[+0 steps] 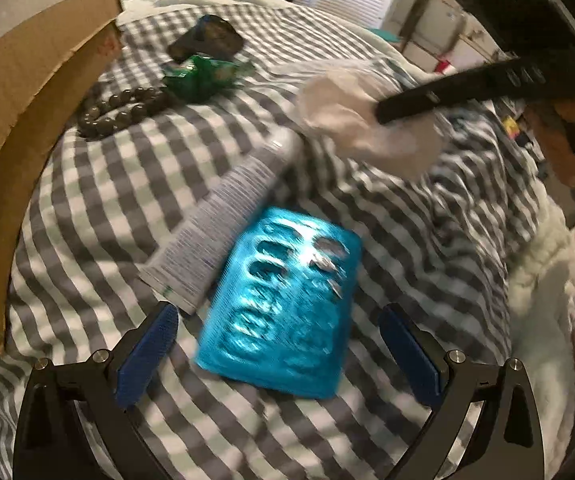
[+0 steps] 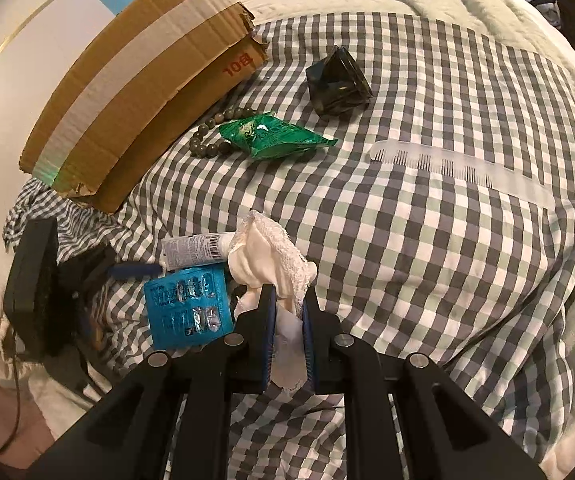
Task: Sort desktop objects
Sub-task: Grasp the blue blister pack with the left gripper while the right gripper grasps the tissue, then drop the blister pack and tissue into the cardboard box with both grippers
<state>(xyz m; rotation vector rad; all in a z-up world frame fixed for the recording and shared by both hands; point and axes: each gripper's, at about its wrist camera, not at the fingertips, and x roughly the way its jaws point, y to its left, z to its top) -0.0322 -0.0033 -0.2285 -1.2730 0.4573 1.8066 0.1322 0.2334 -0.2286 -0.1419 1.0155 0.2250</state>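
The blue blister pack lies flat on the checked bedspread, its long axis running from the near edge of the left wrist view up and slightly to the right. Just beside it on the left lies a grey tube, its long axis slanting from lower left to upper right, with the crimped flat end nearest the camera and the cap end pointing away toward the white cloth. In the right wrist view the tube lies nearly level across the picture, just above the blister pack.

The left hand-held gripper points steeply down at the bed, jaws spread as wide as they go, one blue pad on either side of the near end of the blister pack and neither touching it. It holds nothing.

The right hand-held gripper also tilts steeply downward, its jaws nearly closed and pinching the white cloth, which bunches up above the fingertips and hangs clear of the bedspread.

Farther off, a green packet lies beside a string of dark beads, close to a cardboard box. A dark faceted object sits behind them, and a pale comb lies well apart to the right, its long axis slanting down to the right.
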